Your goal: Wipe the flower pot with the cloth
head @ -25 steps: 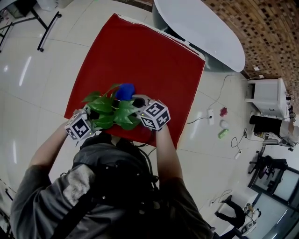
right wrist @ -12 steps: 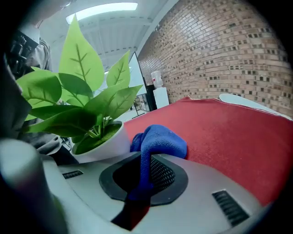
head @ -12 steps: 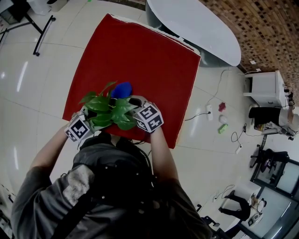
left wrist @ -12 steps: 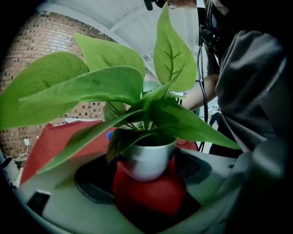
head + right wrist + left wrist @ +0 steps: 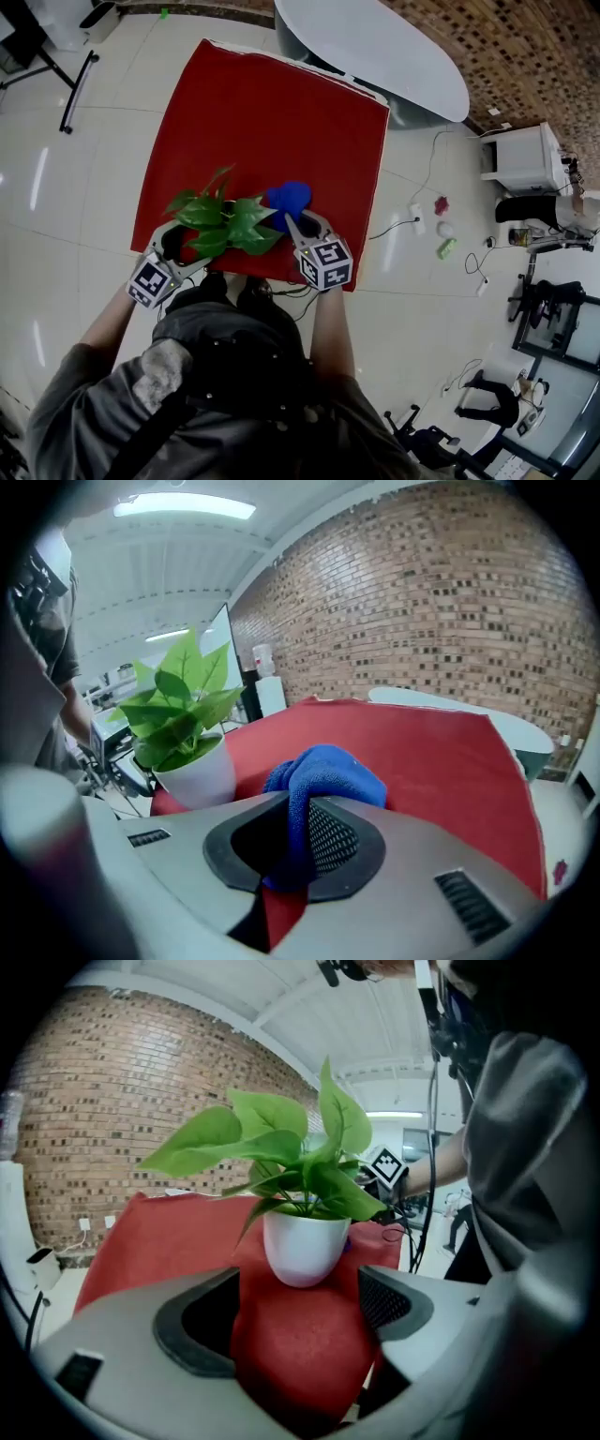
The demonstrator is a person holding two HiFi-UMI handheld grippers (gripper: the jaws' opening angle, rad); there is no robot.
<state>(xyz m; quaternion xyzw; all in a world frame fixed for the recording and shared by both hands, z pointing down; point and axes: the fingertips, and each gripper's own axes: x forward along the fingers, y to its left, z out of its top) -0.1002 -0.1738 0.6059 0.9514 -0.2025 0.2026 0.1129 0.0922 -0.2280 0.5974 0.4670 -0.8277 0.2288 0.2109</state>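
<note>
A white flower pot [image 5: 305,1246] with a green leafy plant [image 5: 223,223] stands near the front edge of the red table [image 5: 281,112]. My left gripper [image 5: 176,246] is open. The pot stands just beyond its jaws, not between them, in the left gripper view, where that gripper [image 5: 300,1305] frames bare red cloth. My right gripper [image 5: 298,223] is shut on a bunched blue cloth [image 5: 289,199], held to the right of the plant and apart from the pot. In the right gripper view the blue cloth [image 5: 323,775] is pinched between the jaws of that gripper [image 5: 295,841], with the pot [image 5: 199,775] off to the left.
A white oval table [image 5: 375,47] stands behind the red one. Cables [image 5: 412,220] and small items lie on the tiled floor to the right, near a white cabinet [image 5: 520,164]. A black stand leg [image 5: 75,80] is at the far left. The person's body is against the table's front edge.
My right gripper has carried the blue cloth from behind the plant's leaves out to the plant's right side. The left gripper has drawn back a little toward the table's front edge.
</note>
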